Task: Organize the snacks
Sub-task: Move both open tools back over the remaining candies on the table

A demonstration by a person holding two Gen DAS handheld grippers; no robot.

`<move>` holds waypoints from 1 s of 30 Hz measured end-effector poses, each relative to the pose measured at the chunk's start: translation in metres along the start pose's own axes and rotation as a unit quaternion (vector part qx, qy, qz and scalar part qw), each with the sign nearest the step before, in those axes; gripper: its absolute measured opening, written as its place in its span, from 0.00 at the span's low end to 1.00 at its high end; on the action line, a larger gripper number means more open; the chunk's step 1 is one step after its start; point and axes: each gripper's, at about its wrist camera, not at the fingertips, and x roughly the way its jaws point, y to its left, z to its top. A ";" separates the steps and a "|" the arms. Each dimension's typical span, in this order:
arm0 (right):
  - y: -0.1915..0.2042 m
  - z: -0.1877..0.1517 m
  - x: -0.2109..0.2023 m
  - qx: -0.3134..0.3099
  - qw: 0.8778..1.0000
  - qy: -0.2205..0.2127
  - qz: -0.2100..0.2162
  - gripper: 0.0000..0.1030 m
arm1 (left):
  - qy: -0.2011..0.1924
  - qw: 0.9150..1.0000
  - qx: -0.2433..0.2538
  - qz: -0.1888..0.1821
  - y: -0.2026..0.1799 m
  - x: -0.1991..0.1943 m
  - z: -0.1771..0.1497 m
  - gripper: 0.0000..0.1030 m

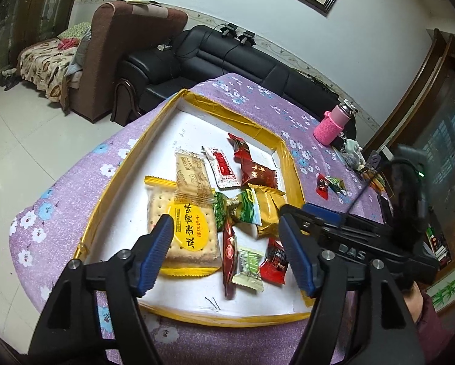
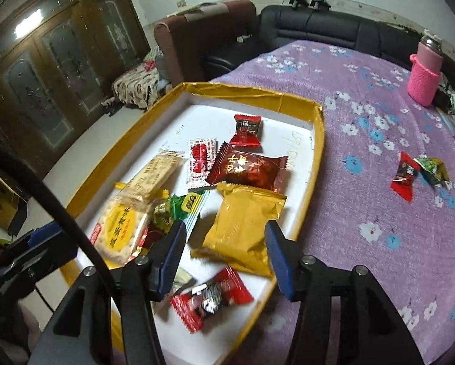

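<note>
The left gripper [image 1: 224, 249] hangs over the near end of the tray [image 1: 112, 188] with its jaws spread and nothing between the pads; below it lie a cracker packet [image 1: 184, 234], a long red candy [image 1: 229, 252] and a pale green sweet [image 1: 249, 269]. The right gripper [image 2: 225, 254] also stands apart, gripping nothing, above a gold packet [image 2: 242, 228] and a small red candy [image 2: 212, 298] (slightly blurred). Further up the tray rest a dark red packet [image 2: 248, 168] and a white-and-red sachet [image 2: 201, 159]. Outside the tray, on the purple flowered cloth [image 2: 364, 121], sit two loose candies [image 2: 418, 172], well apart from a pink bottle [image 2: 425, 73].
</note>
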 end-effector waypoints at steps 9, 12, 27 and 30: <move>-0.033 -0.014 -0.032 0.041 0.999 -0.037 -0.002 0.53 | 0.012 1.000 -0.010 0.007 -0.010 0.001 -0.004 0.82; -0.050 -0.018 -0.040 0.059 0.997 -0.046 -0.007 0.53 | 0.017 1.000 -0.008 0.006 -0.015 0.001 -0.006 0.82; -0.145 -0.045 -0.083 0.152 0.984 -0.090 -0.037 0.55 | 0.033 0.999 0.024 0.009 -0.050 0.007 -0.014 0.82; -0.168 -0.051 -0.093 0.170 0.979 -0.098 -0.048 0.56 | 0.039 0.999 0.032 0.010 -0.057 0.010 -0.016 0.82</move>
